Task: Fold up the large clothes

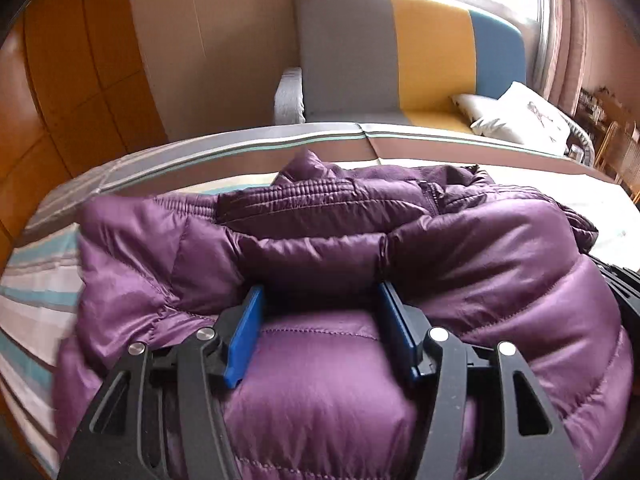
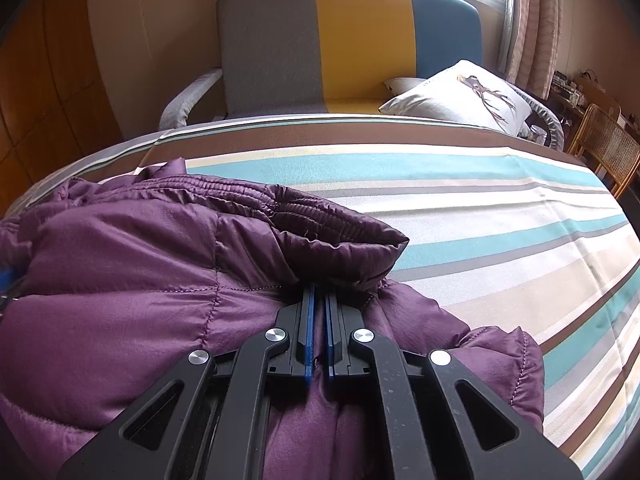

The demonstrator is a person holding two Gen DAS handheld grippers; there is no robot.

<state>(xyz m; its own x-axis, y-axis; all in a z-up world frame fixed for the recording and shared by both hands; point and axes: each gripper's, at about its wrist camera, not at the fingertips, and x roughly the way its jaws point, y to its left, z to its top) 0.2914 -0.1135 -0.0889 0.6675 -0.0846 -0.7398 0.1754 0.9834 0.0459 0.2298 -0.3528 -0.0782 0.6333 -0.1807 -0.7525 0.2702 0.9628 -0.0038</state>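
Observation:
A purple quilted down jacket lies bunched on the striped bed. In the left wrist view my left gripper holds its blue pads well apart, and a puffy section of the jacket fills the gap and touches both pads. In the right wrist view the jacket covers the left half of the bed, its ribbed hem folded over just ahead of the fingers. My right gripper is shut, with a thin fold of the jacket pinched between its pads.
The bed's striped sheet lies bare to the right of the jacket. Behind the bed stands a grey, yellow and blue sofa with a white pillow. A wicker chair is at the right, a wooden wardrobe at the left.

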